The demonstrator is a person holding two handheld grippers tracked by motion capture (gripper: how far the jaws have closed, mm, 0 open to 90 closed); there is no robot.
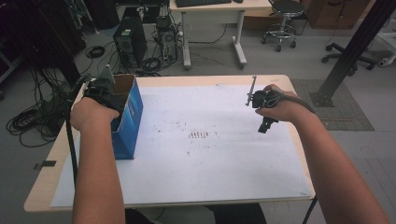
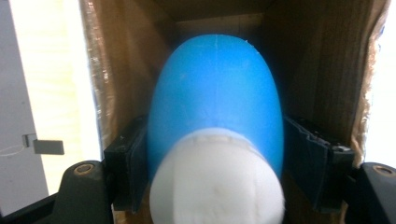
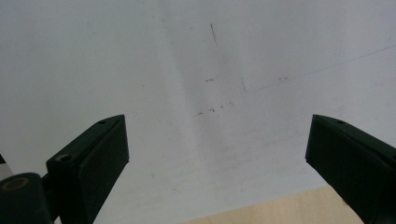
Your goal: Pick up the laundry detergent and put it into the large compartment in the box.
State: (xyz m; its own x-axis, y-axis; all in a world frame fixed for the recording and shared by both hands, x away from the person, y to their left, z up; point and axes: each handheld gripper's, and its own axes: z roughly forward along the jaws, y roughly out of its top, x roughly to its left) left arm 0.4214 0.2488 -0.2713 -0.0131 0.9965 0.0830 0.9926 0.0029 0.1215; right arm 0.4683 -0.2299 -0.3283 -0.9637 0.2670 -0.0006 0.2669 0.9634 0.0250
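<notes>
A blue rounded object with a white end (image 2: 215, 93) is clamped between the black pads (image 2: 135, 161) of my left gripper (image 2: 215, 140), and the white end points toward the camera. Brown cardboard walls surround it, so it sits inside the open-topped blue box (image 1: 128, 116). In the high view, my left gripper (image 1: 106, 88) hangs over the box's open top at the table's left side. My right gripper (image 1: 261, 100) is held above the right part of the white sheet (image 1: 210, 154). In its own view my right gripper (image 3: 215, 135) stands wide open with nothing between the jaws.
The white sheet covers most of the wooden table (image 1: 46, 186) and has small dark marks (image 1: 200, 135) near its middle. A strip of bare wood (image 3: 280, 210) lies under the right gripper. Behind the table are a computer tower (image 1: 130, 39), cables, a desk and a stool.
</notes>
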